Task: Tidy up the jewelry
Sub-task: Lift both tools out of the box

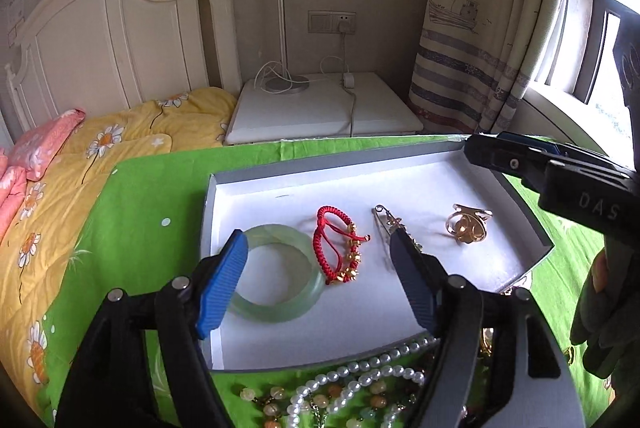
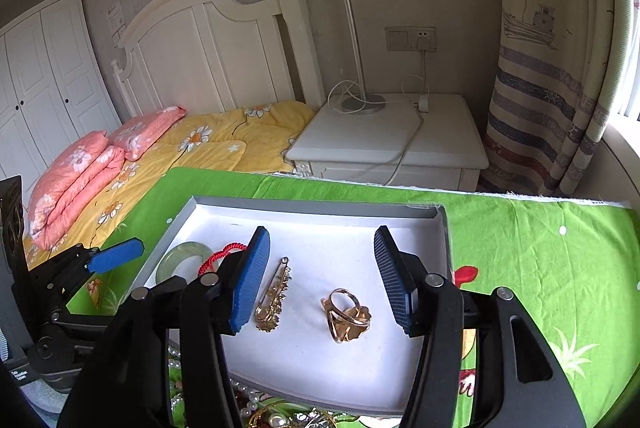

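- The left gripper (image 1: 316,280) hangs over the near left part of the tray (image 1: 400,156), its blue pads spread wide with nothing pressed between them.
- Between and below those pads lie the pale green bangle (image 1: 280,268) and, just beside it on the right, the red cord bracelet (image 1: 340,244) with gold beads; both rest on the white lining.
- The right pad of the left gripper partly covers the gold brooch pin (image 1: 386,218), which lies tilted toward the tray's middle.
- The right gripper (image 2: 322,276) is also parted and holds nothing; it hovers above the tray's right half.
- Under its gap sits the gold ring (image 2: 346,314), lying on the lining, apart from the brooch pin, which lies close to the left pad.
- From the left wrist view, the right gripper's tip reaches over the tray's far right corner.
- A gloved hand (image 1: 604,316) shows at the right edge of that view.
- In front of the tray, on the green cloth (image 2: 540,248), lies a heap of pearl strands (image 1: 360,376) and coloured bead strands.
- Beyond stand a white nightstand (image 2: 400,144) with a lamp (image 2: 354,44), a bed with a yellow quilt (image 2: 224,144), and a striped curtain (image 2: 540,100).
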Action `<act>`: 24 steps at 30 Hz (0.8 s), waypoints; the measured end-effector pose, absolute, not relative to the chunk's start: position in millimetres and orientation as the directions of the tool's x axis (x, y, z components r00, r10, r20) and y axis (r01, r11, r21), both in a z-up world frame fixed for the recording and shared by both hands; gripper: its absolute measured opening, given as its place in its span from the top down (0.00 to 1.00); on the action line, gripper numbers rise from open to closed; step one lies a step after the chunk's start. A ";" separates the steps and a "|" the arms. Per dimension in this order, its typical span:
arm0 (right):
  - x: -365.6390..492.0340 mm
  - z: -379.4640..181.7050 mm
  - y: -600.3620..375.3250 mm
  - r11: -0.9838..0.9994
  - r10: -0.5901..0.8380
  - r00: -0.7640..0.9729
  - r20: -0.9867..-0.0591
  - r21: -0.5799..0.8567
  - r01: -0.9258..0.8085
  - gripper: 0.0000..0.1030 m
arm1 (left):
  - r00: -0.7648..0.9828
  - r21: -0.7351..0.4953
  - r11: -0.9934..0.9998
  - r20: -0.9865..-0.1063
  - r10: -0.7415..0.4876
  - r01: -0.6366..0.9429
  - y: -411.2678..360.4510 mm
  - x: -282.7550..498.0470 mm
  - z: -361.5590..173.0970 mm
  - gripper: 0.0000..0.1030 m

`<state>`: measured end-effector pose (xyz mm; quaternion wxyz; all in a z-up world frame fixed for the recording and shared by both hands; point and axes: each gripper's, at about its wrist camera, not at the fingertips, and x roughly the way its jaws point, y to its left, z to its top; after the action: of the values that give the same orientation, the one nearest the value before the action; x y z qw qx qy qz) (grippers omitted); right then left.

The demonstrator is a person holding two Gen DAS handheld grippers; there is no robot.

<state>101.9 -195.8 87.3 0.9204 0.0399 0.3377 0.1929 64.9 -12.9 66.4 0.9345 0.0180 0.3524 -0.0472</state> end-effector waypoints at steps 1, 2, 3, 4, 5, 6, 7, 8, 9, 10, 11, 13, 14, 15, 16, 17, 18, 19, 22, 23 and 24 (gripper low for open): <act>99.2 88.0 -200.4 0.925 0.378 0.701 -0.605 0.205 -0.321 0.48 | 0.751 -0.001 0.996 -0.657 -0.069 0.092 -9.8 60.8 67.9 0.24; 96.5 88.2 -204.9 0.926 0.375 0.701 -0.607 0.208 -0.315 0.48 | 0.753 -0.001 0.996 -0.654 -0.064 0.084 -6.3 56.2 68.9 0.23; 93.1 87.7 -208.1 0.927 0.372 0.700 -0.610 0.210 -0.310 0.47 | 0.755 -0.001 0.997 -0.653 -0.059 0.076 -3.2 52.2 69.4 0.22; 89.8 87.3 -211.4 0.929 0.368 0.699 -0.613 0.210 -0.305 0.46 | 0.754 0.000 0.998 -0.654 -0.051 0.067 -0.3 48.5 69.7 0.21; 85.6 86.8 -213.9 0.930 0.365 0.700 -0.615 0.209 -0.302 0.44 | 0.753 0.002 0.998 -0.656 -0.042 0.057 2.3 44.3 69.7 0.21; 81.3 86.3 -215.9 0.931 0.362 0.700 -0.616 0.208 -0.299 0.42 | 0.752 0.006 0.999 -0.658 -0.034 0.051 4.4 40.1 69.2 0.19; 76.9 85.8 -217.6 0.932 0.360 0.700 -0.617 0.207 -0.297 0.41 | 0.750 0.013 0.999 -0.660 -0.027 0.047 5.6 35.9 68.4 0.18; 72.7 85.8 -219.0 0.933 0.357 0.701 -0.618 0.204 -0.295 0.41 | 0.749 0.023 0.999 -0.662 -0.018 0.045 5.6 31.6 67.3 0.17; 68.7 85.7 -220.7 0.934 0.355 0.701 -0.619 0.203 -0.294 0.40 | 0.747 0.036 0.998 -0.665 -0.008 0.043 5.7 27.0 66.0 0.17; 64.4 85.5 -222.9 0.934 0.354 0.700 -0.620 0.203 -0.292 0.40 | 0.744 0.046 0.998 -0.668 0.000 0.041 5.0 23.0 65.2 0.17; 60.4 85.1 -225.6 0.934 0.354 0.698 -0.622 0.206 -0.291 0.36 | 0.742 0.051 0.998 -0.670 0.004 0.041 5.4 18.3 63.9 0.17; 51.3 83.4 -232.7 0.935 0.353 0.698 -0.623 0.211 -0.284 0.27 | 0.741 0.053 0.998 -0.671 0.009 0.036 8.5 7.4 62.3 0.12; 46.5 81.9 -236.7 0.937 0.349 0.699 -0.624 0.209 -0.281 0.25 | 0.742 0.050 0.998 -0.670 0.013 0.028 11.4 0.6 60.7 0.09; 42.4 79.9 -241.0 0.939 0.342 0.699 -0.628 0.206 -0.275 0.25 | 0.742 0.044 0.999 -0.670 0.015 0.020 14.8 -5.5 59.1 0.07; 38.2 77.2 -245.3 0.942 0.334 0.697 -0.634 0.204 -0.267 0.24 | 0.740 0.036 0.999 -0.673 0.013 0.015 19.0 -10.6 56.6 0.07; 34.7 73.9 -250.4 0.944 0.328 0.694 -0.640 0.206 -0.257 0.23 | 0.734 0.028 1.000 -0.679 0.011 0.011 23.4 -14.9 54.0 0.07; 31.8 69.8 -256.4 0.946 0.323 0.690 -0.647 0.211 -0.245 0.20 | 0.727 0.022 1.000 -0.687 0.011 0.006 27.7 -18.5 51.1 0.07; 28.8 65.7 -262.4 0.948 0.318 0.686 -0.654 0.217 -0.232 0.20 | 0.721 0.018 1.000 -0.693 0.014 -0.002 32.3 -22.6 47.6 0.07; 17.0 54.0 -279.2 0.953 0.303 0.674 -0.674 0.234 -0.193 0.20 | 0.700 0.009 1.000 -0.714 0.023 -0.024 43.9 -31.9 37.4 0.07; 12.8 51.2 -284.1 0.954 0.298 0.672 -0.678 0.238 -0.183 0.20 | 0.695 0.005 1.000 -0.719 0.024 -0.028 46.1 -34.2 34.5 0.07; 9.4 49.1 -288.8 0.955 0.294 0.670 -0.682 0.241 -0.173 0.19 | 0.692 0.003 1.000 -0.722 0.024 -0.031 48.2 -37.3 32.6 0.07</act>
<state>9.4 -288.8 49.1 0.9104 0.0783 0.3855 0.1282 -37.3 48.2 32.6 0.9197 -0.0046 0.3923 0.0148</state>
